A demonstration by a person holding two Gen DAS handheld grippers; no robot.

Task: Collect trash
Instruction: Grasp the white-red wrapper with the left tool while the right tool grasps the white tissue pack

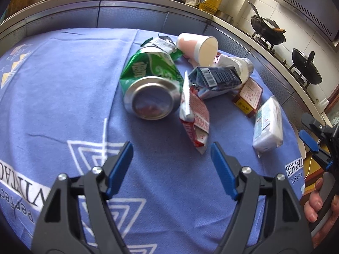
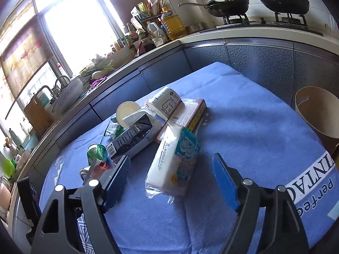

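A pile of trash lies on the blue tablecloth [image 1: 63, 97]. A crushed green can [image 1: 151, 84] lies on its side, just ahead of my open left gripper [image 1: 172, 167]. Beside it are a red-and-white wrapper [image 1: 196, 118], a dark carton [image 1: 216, 78], a tipped pink paper cup [image 1: 197, 45], a brown box [image 1: 249, 96] and a tissue pack [image 1: 268, 124]. My open right gripper [image 2: 171, 180] hovers around the near end of the tissue pack [image 2: 175, 163] without touching it. It also shows in the left wrist view [image 1: 313, 139] at the right edge.
A tan round bin [image 2: 317, 114] stands at the table's right edge. A kitchen counter [image 2: 148, 59] with bottles, an oil jug [image 2: 172, 24] and two woks on a stove [image 2: 254, 4] runs behind the table. A sink [image 2: 67, 93] is far left.
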